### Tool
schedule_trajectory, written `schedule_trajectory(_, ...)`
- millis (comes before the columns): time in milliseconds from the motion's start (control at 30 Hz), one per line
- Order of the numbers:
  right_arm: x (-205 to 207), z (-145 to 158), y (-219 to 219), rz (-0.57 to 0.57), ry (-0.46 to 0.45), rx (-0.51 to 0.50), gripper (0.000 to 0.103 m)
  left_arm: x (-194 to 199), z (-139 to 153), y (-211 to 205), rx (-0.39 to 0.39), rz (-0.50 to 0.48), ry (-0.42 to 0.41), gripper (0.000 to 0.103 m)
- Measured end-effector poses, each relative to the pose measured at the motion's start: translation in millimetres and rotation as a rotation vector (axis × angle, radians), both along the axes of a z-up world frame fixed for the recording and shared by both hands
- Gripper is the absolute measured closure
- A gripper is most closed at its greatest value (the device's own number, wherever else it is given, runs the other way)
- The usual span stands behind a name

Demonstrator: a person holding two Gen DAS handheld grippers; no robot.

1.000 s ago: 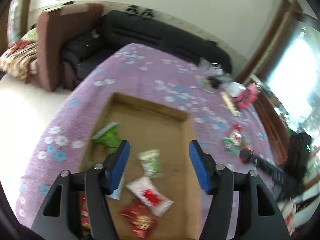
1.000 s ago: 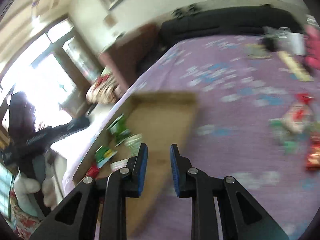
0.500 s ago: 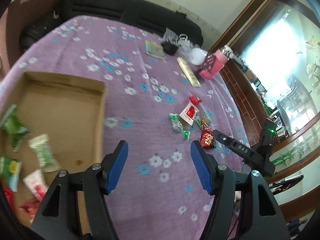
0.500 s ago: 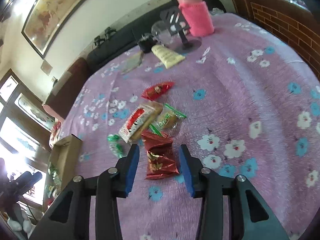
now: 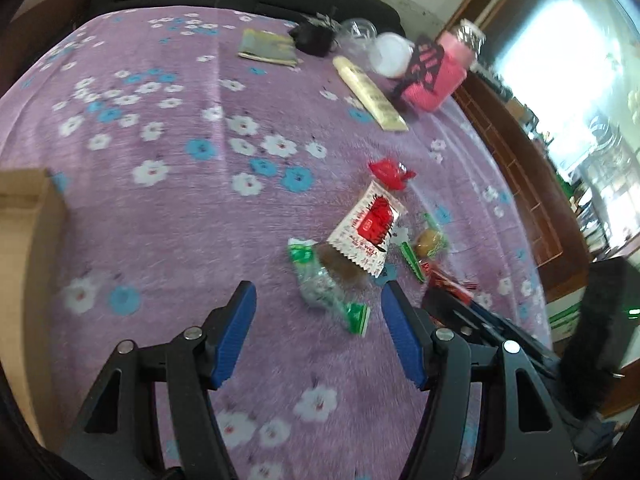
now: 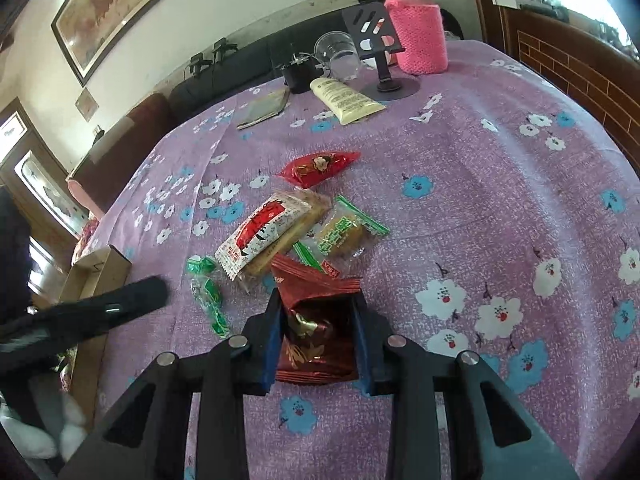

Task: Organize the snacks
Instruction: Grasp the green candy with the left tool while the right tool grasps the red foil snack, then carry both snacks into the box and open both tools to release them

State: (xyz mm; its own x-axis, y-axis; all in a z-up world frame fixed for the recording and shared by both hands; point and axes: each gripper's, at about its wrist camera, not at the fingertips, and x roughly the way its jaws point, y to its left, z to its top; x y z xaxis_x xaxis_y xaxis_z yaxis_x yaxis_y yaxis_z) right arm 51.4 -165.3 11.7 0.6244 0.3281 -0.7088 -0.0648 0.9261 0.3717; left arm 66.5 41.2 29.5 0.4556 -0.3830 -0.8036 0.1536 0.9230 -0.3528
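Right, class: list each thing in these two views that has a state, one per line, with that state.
Right gripper: jaws just closing, pads against the dark red packet.
Left gripper: open, empty, over the green candy.
White-red packet: sealed, lying across a biscuit pack.
Cup: on its side.
Bottle: upright, capped.
Box: open-topped.
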Motion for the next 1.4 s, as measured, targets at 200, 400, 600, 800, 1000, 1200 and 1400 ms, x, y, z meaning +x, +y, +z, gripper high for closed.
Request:
schedule_trajectory(200, -1.4, 1.7, -12.0, -0.028, -0.005, 0.070, 0.072, 3.2, -8.5, -37.4, 0.203, -0.065, -0.081, 0.060)
schedule_trajectory(400, -2.9, 3.7, -17.6, -0.048, -0.024, 0.082, 0.072, -10.2, -4.2, -31.3, 0.212, -0.085, -0.110, 0.083)
schedule_trajectory(600, -5.4, 6.5, -15.4, -0.048, -0.051, 0.064, 0.073, -45.0, 27.4, 3.2, 0.119, -0.036, -0.140, 0.083)
schedule_trajectory(800, -12.7, 13.1, -3.1, -0.011, -0.093, 0.038, 0.073, -107.1, 71.2, 66.2, 0.072, 0.066, -0.213, 0.083)
schedule_trajectory(1000, -29.1, 34.6, 24.8, 0.064, -0.150, 0.019, 0.073, -160.8, 86.0, 147.8, 0.098, 0.266, -0.253, 0.082)
schedule_trajectory(1200, -60.0, 70.8, 105.5, 0.291, -0.185, 0.085, 0.073, -186.2, 67.5, 208.6, 0.110, 0.379, -0.205, 0.082)
schedule_trajectory(1400, -71.3, 71.4, 199.7, 0.473, -0.143, 0.097, 0.073, -206.1, 45.9, 238.5, 0.154, 0.435, -0.163, 0.082)
